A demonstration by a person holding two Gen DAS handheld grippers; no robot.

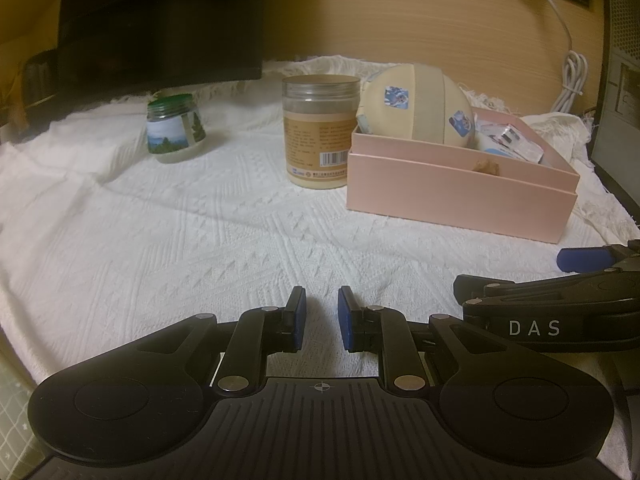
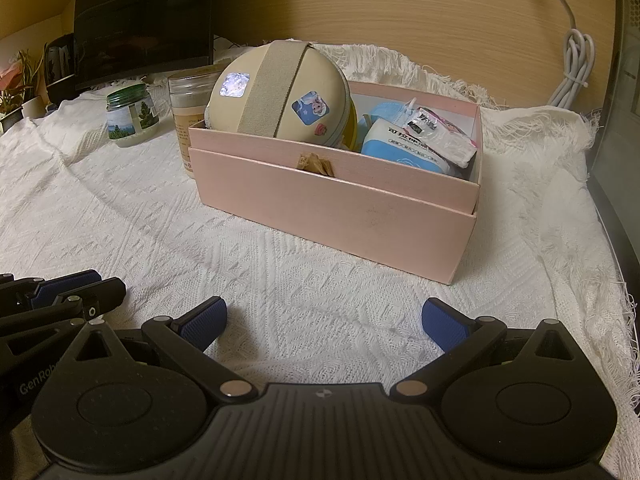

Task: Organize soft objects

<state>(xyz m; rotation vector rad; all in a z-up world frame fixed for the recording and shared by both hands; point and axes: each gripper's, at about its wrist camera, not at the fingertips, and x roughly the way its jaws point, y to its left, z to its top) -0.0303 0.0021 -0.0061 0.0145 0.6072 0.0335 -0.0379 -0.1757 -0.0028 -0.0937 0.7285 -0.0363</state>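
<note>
Left wrist view: left gripper hangs low over the white cloth, its fingers nearly together with a narrow gap and nothing between them; pink box lies far right, beige pouch inside its left end.
Right wrist view: right gripper has its fingers spread wide and empty; tissue pack and small wrapper fill the box's right end.
Your step, judged: soft items look stowed; hold both tools back from the box wall.
</note>
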